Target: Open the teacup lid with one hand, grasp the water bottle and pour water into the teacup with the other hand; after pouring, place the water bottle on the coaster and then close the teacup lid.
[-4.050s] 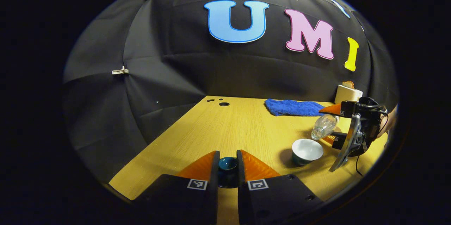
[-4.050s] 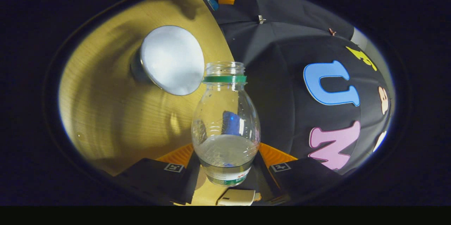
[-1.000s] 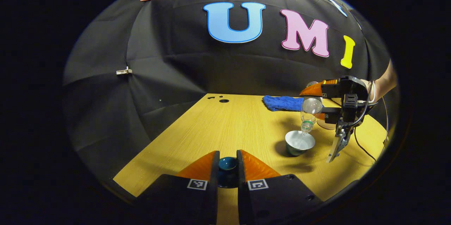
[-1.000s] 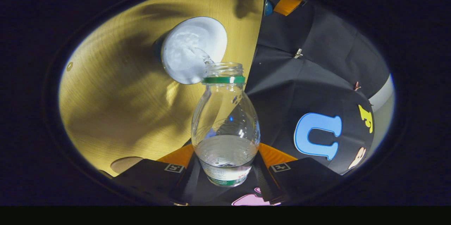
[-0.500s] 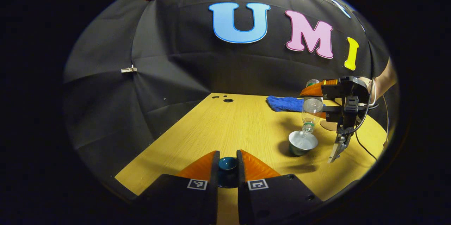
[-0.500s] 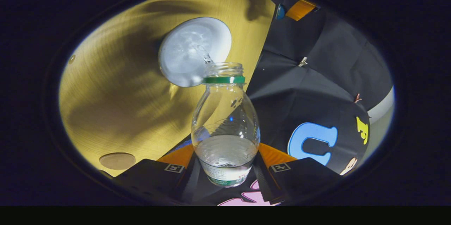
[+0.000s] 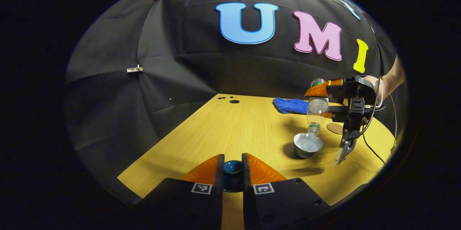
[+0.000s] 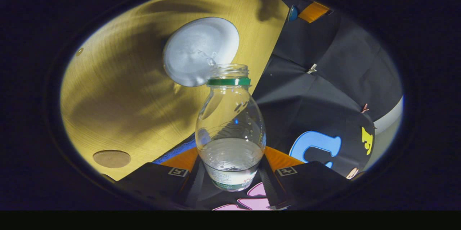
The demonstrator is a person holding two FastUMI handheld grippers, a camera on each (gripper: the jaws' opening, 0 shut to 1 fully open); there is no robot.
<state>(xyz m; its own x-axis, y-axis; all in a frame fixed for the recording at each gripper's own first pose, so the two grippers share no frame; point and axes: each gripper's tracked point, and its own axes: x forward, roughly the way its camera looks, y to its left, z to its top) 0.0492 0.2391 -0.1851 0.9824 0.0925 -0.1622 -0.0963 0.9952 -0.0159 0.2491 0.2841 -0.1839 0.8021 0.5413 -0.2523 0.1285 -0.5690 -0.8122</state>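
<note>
My left gripper [image 7: 232, 172] is shut on the dark teal teacup lid [image 7: 232, 168], held just above the wooden table [image 7: 230, 132]. To the right stands the uncovered teacup [image 7: 307, 144] with its white inside [image 8: 200, 50]. My right gripper [image 8: 230, 167] is shut on the clear water bottle [image 8: 230, 129], which has a green neck ring and no cap. In the left gripper view that gripper [image 7: 347, 109] holds the bottle [image 7: 317, 109] tipped mouth-down over the cup. A thin stream of water runs from the mouth into the cup.
A round cork coaster [image 7: 335, 128] lies on the table behind the cup, also seen as the coaster [image 8: 111, 158] low left. A blue cloth [image 7: 290, 105] lies at the back of the table. A person's forearm [image 7: 390, 79] reaches in at right.
The right gripper has tipped the bottle from sideways beside the cup to mouth-down above it, and water has been running into the cup. The left gripper has stayed shut on the lid.
</note>
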